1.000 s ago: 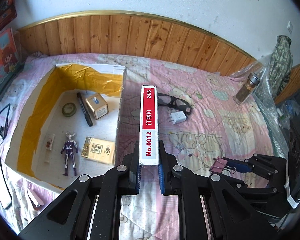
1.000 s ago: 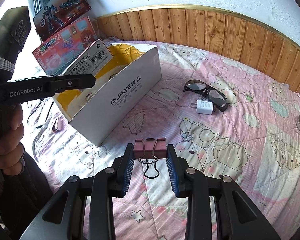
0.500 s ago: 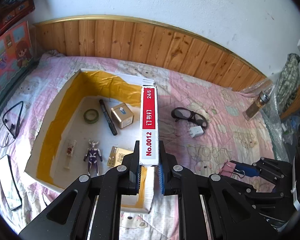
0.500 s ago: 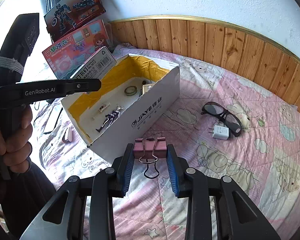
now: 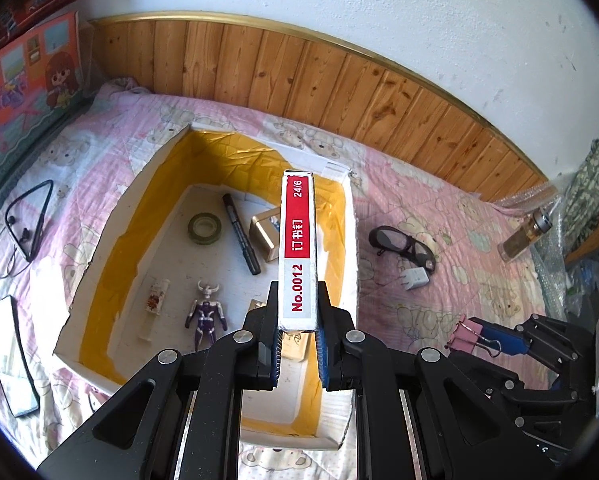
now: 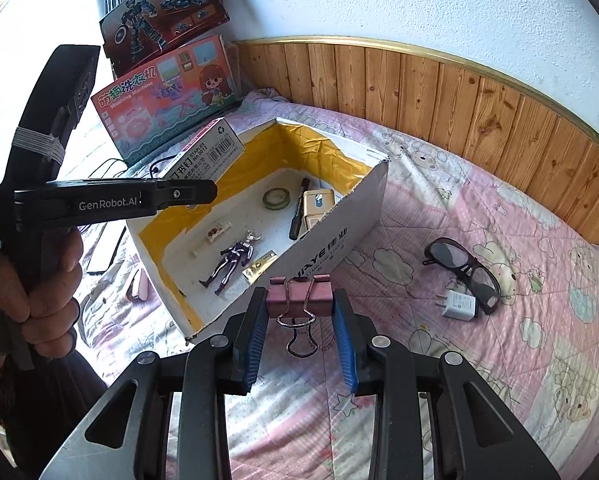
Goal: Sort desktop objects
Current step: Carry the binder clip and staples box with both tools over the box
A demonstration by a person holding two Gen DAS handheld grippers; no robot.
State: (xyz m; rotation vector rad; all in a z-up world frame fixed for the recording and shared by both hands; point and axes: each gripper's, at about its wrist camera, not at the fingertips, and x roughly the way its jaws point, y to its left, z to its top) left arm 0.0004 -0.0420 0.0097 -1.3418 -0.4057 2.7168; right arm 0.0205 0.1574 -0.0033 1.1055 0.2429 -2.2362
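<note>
My left gripper (image 5: 298,330) is shut on a red and white staple box (image 5: 298,248) and holds it above the open white cardboard box (image 5: 349,240) with yellow lining. The staple box also shows in the right wrist view (image 6: 205,152), over the box's near left side. My right gripper (image 6: 300,312) is shut on a pink binder clip (image 6: 299,294), held in the air just right of the cardboard box (image 6: 339,236). In the box lie a tape roll (image 5: 205,229), a black marker (image 5: 241,238), a purple toy figure (image 5: 206,312) and a small tube (image 5: 154,302).
Black glasses (image 5: 401,242) and a white charger plug (image 5: 414,279) lie on the pink quilt right of the box. A glass jar (image 5: 525,232) stands at the far right. A phone (image 5: 9,354) and black earphones (image 5: 29,220) lie left. Toy boxes (image 6: 167,92) lean on the wall.
Both grippers have moved left and higher. The staple box now hangs over the cardboard box's inside instead of its right wall. The binder clip has come closer to the box.
</note>
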